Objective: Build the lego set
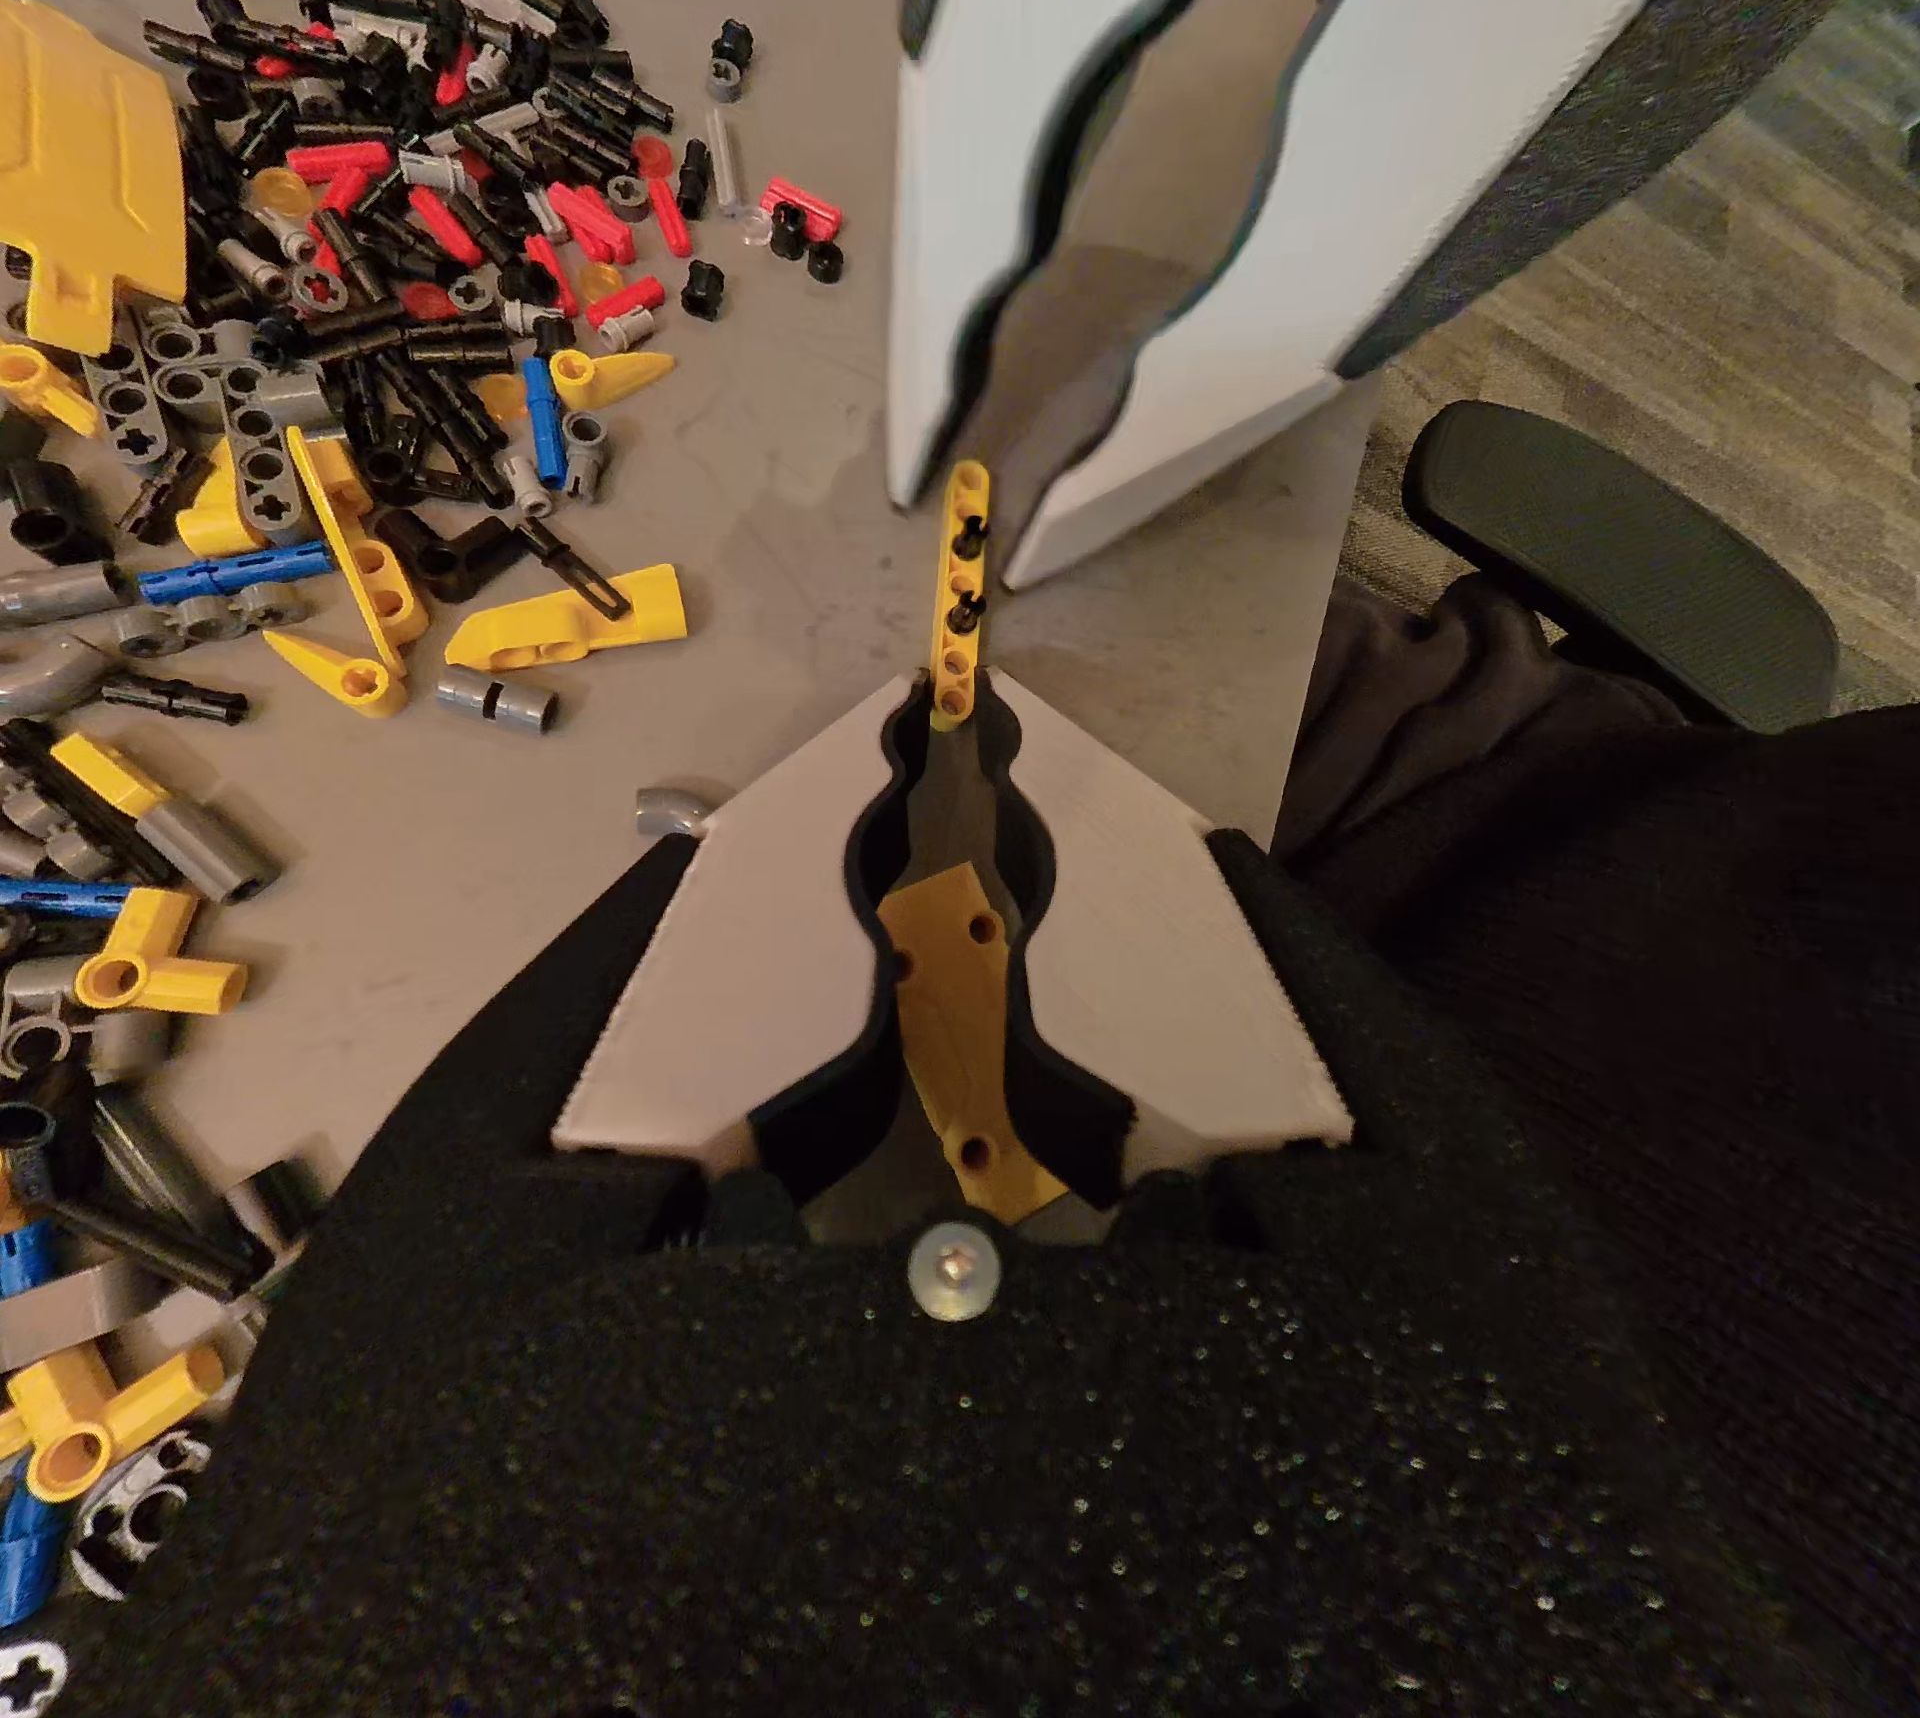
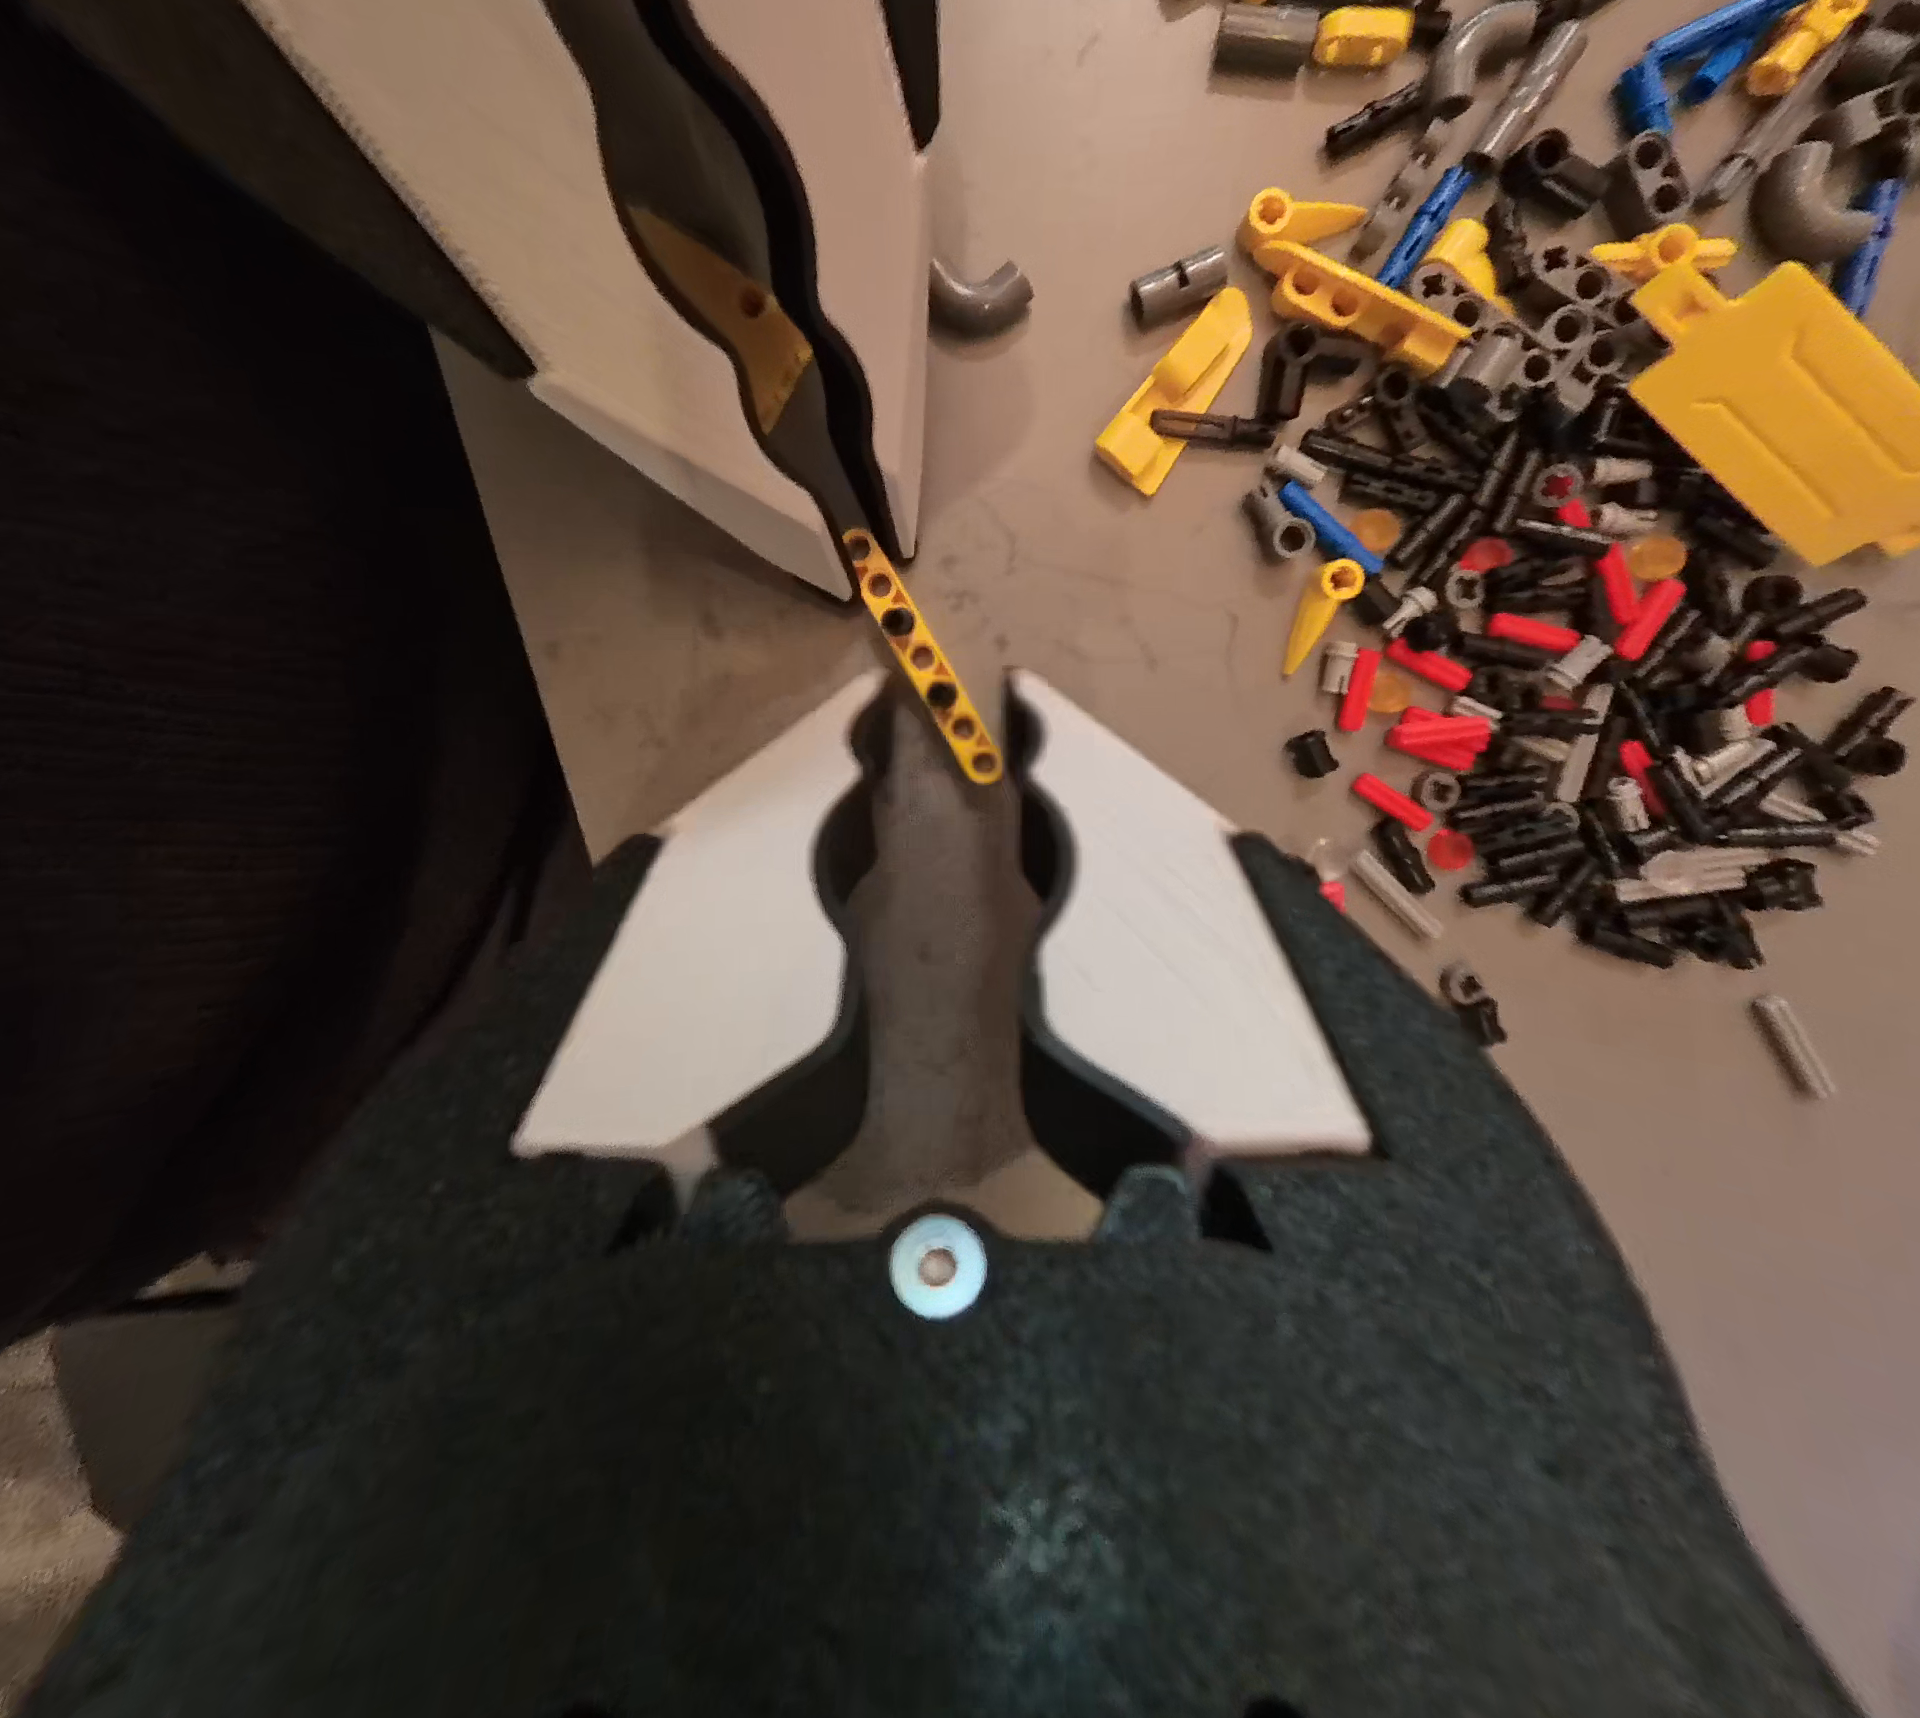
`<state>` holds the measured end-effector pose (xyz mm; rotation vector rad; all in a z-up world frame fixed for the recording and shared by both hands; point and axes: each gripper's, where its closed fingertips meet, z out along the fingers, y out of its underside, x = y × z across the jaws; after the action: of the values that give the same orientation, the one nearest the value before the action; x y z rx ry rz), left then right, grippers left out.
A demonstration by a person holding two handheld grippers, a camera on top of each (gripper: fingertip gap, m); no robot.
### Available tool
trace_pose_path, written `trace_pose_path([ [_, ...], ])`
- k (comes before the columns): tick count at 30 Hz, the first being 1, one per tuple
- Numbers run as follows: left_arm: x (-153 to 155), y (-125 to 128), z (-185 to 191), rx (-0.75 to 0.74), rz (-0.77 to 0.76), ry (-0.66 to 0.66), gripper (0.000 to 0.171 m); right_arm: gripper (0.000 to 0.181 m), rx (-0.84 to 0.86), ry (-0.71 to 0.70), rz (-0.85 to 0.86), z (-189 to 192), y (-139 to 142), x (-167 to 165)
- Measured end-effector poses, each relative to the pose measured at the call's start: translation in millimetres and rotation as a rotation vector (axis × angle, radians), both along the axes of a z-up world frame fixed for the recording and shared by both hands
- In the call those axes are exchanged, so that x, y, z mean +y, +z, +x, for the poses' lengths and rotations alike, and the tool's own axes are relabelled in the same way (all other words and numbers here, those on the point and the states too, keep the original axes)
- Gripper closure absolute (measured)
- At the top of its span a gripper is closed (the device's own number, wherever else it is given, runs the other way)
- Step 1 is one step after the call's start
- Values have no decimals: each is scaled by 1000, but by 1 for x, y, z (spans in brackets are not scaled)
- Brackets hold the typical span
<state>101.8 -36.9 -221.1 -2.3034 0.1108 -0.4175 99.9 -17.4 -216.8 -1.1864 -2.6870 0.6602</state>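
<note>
- My left tongs (image 1: 954,681) are gripping one end of a thin yellow plastic beam with a row of round holes (image 1: 961,588), and their white fingers with black inner pads (image 1: 821,920) are closing narrow on it at the tips.
- The beam is standing out forward from the tips, above the grey table surface (image 1: 727,473), and two small black pins (image 1: 971,530) are sitting in its holes.
- A second yellow piece with holes (image 1: 951,1034) is showing deeper between the left fingers; I cannot tell if it is joined to the beam.
- My right tongs (image 2: 940,681) are standing open, with a clear gap between the white fingers.
- The free end of the beam is lying between the right tips in the right wrist view, close to the right-hand finger; I cannot tell if it is touching.
- A heap of small black, red and grey plastic pins and connectors (image 1: 436,214) is lying on the table to the left of my left tongs, well apart from them.
- A large yellow plastic panel (image 1: 83,162) is resting at the edge of this heap.
- A grey curved tube piece (image 2: 982,292) is lying alone on the table just beside my left tongs.
- A black padded chair armrest (image 1: 1621,567) is showing beyond the table edge, over a carpet floor (image 1: 1714,245).
</note>
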Motion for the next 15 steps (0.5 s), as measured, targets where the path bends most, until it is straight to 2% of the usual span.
trace_pose_path([
  [1,0,0,0,1,0,0,164,155,15,-8,-22,-1,2,-2],
  [3,0,0,0,0,0,0,164,156,59,-4,-44,-3,7,-7],
  [7,0,0,0,-1,0,-1,164,169,67,43,1,-2,7,-13],
  [15,0,0,1,-2,-1,-3,164,176,31,62,55,-3,0,-17],
])
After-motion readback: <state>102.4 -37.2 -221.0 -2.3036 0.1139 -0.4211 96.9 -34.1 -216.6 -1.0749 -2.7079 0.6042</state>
